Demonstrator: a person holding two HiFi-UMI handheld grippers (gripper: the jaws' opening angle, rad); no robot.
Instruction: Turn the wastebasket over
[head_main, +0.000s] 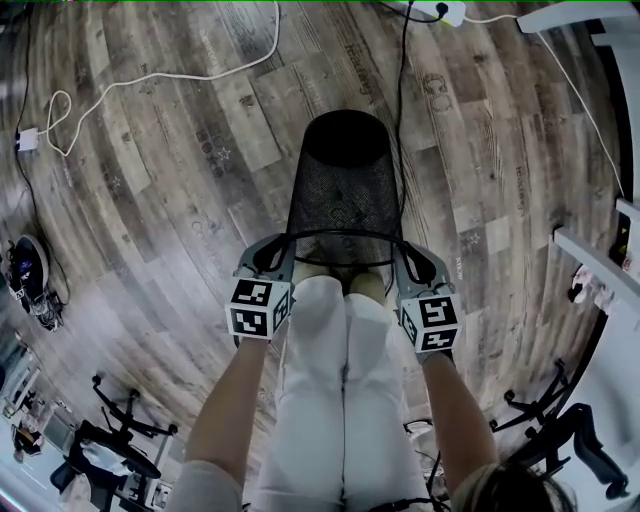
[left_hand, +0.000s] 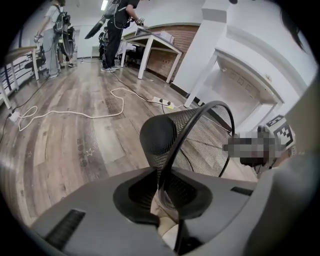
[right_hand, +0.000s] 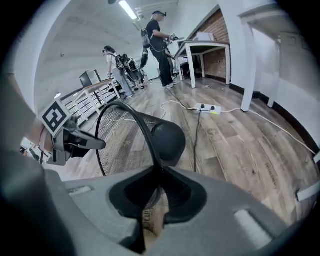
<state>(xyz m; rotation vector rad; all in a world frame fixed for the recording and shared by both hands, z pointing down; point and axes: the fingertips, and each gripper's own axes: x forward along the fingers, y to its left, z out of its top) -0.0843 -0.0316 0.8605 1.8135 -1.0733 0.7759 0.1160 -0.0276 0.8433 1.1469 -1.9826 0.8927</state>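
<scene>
Clamping the rim of the wastebasket (head_main: 345, 190), the left hand-held gripper (head_main: 271, 257) and right hand-held gripper (head_main: 414, 263) hold opposite sides.

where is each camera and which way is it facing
Head view: on the person's head, looking steeply down at the wastebasket and wooden floor; forearms, legs, left gripper and right gripper show.
Left gripper view: on the left gripper, looking along its jaws shut on the rim; the right gripper shows across.
Right gripper view: mirrors it, the left gripper across.
All share the wastebasket.
</scene>
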